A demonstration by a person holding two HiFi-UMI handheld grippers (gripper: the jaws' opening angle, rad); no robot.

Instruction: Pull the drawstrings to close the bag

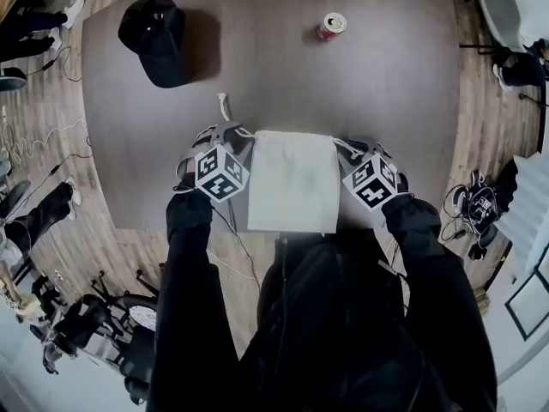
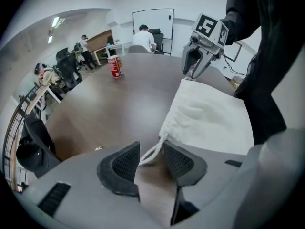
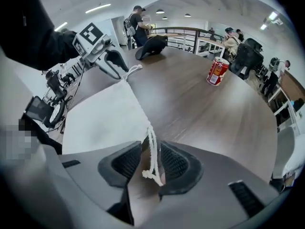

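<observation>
A black cap (image 1: 156,26) lies far left on the table (image 1: 386,101). My left gripper (image 2: 151,149) has its jaws apart, the left drawstring (image 2: 148,155) slack between them. The white cloth bag (image 1: 293,181) lies flat at the near edge, contents unseen. A red can (image 1: 332,26), print unreadable, stands beyond. My right gripper (image 3: 150,149) gapes around the knotted right drawstring (image 3: 152,151).

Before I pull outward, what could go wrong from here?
1. Neither cord is clamped. The left drawstring lies loose between the open jaws of the left hand-held gripper, and the right drawstring likewise in the right hand-held gripper. Pulling now would likely leave both behind.
2. The right cord's knotted end sits at the pads, so a grip there may slip off.
3. The bag lies at the near edge of the table and might slide off.
</observation>
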